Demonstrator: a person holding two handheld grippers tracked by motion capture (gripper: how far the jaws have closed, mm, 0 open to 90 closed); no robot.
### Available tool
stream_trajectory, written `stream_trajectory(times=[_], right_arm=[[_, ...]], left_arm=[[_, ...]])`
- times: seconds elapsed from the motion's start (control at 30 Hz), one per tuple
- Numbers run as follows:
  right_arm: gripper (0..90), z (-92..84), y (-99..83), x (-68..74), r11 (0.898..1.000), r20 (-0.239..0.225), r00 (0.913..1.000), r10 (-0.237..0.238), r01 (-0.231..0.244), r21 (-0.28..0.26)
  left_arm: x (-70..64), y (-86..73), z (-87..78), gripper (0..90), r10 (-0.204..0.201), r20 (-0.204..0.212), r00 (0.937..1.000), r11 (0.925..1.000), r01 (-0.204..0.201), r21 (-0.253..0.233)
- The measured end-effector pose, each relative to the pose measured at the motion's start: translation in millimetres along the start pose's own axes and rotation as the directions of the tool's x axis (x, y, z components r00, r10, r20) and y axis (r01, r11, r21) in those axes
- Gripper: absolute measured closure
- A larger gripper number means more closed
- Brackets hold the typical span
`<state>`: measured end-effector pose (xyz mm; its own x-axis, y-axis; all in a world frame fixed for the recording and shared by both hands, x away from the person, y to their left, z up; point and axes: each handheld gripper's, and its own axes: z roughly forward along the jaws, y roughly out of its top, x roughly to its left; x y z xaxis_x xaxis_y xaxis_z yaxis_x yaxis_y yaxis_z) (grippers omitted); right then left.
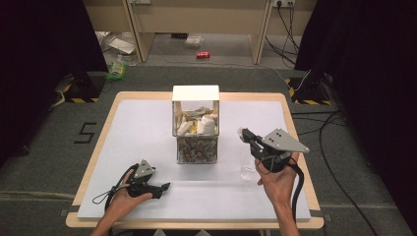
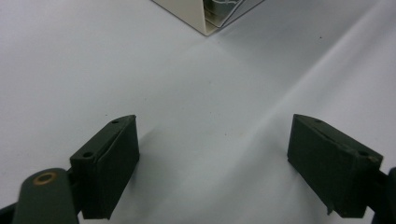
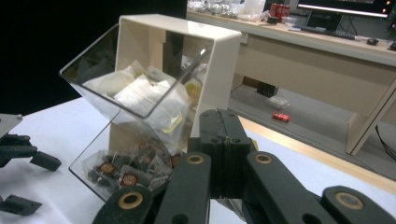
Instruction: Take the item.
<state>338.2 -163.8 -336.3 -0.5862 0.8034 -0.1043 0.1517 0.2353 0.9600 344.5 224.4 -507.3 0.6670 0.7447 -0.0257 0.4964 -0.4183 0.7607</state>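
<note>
In the high view, the two-tier clear dispenser box (image 1: 195, 125) is standing at the middle of the white table cover (image 1: 142, 132), the left gripper (image 1: 164, 187) is resting low near the front edge in the person's left hand (image 1: 125, 196), and the right gripper (image 1: 242, 132) is hovering just right of the box, above a small clear cup (image 1: 248, 172). In the left gripper view, the jaws are standing wide apart over bare white cover, gripping nothing, with a corner of the box (image 2: 210, 16) at the top. In the right gripper view, the right gripper (image 3: 225, 140) is pressing its jaws flat together (nothing visible between them) close before the box (image 3: 154, 93), which is holding white packets (image 3: 140, 93) above and dark sachets (image 3: 126, 170) below.
</note>
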Motion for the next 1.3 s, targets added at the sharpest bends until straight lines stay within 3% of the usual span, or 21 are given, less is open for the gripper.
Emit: stream_trajectory(times=[0.37,0.87,1.3], right_arm=[[90.0,-3.5,-21.3,-6.7,0.999,0.018,0.9994,0.028,-0.029,0.043],[90.0,-6.4,-51.6,-5.2,0.991,-0.007,0.9977,0.068,-0.067,0.114],[90.0,-7.4,-67.1,-8.6,0.986,-0.011,0.9954,0.096,-0.093,0.137]], left_arm=[[0.0,0.0,0.0,15.7,0.000,0.000,1.0000,1.0000,0.000,0.000],[0.0,0.0,0.0,15.7,0.000,0.001,1.0000,1.0000,0.000,-0.001],[0.0,0.0,0.0,15.7,0.000,0.000,1.0000,1.0000,0.000,-0.001]])
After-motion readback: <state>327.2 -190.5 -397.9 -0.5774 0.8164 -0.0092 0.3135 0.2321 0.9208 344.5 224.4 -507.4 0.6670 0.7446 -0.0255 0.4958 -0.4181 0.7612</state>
